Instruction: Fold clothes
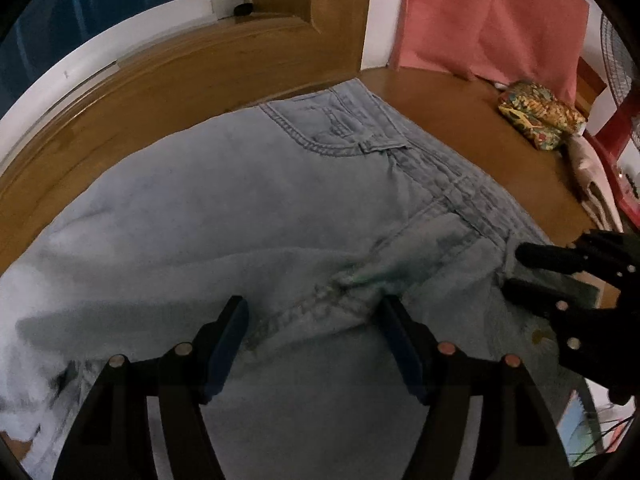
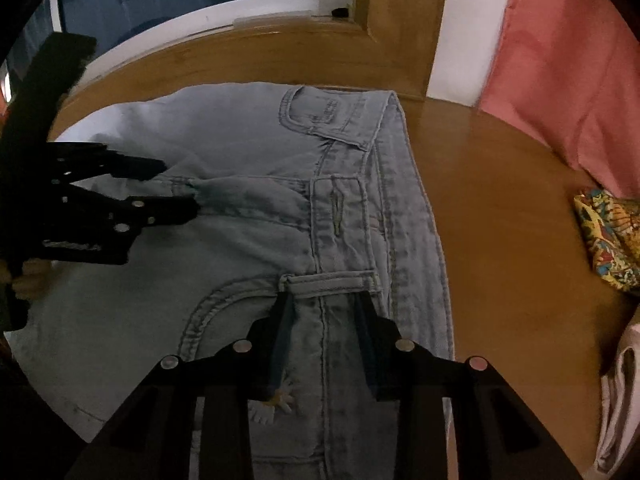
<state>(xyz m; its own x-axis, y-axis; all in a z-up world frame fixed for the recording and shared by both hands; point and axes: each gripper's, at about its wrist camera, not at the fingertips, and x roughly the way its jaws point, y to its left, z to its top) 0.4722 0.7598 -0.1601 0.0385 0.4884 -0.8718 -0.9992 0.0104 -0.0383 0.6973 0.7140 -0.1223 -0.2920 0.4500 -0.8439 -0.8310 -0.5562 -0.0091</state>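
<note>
Nearest, from the left wrist: left tongs (image 1: 314, 316), jaws wide apart, straddling a raised fold at the crotch seam of the jeans (image 1: 240, 208). Cloth between the pads, no squeeze to be seen.

From the right wrist: right tongs (image 2: 324, 308), jaws partway apart, tips down on the waistband on either side of a seam, just below a belt loop (image 2: 332, 280). No clear pinch on the denim. Close under the left finger, a small stitched daisy (image 2: 280, 400).

Light blue jeans spread flat across a wooden table (image 2: 500, 200), waistband toward the right, legs running off to the left. Front pocket and button side facing up.

Further right on the table, well apart from the jeans: a bright patterned bundle (image 1: 540, 120) and, at the edge, some white cloth (image 2: 624, 380).

Beyond, a pink cloth (image 1: 480, 20) hanging at the back, a wooden frame, and a dark window (image 1: 80, 12).
</note>
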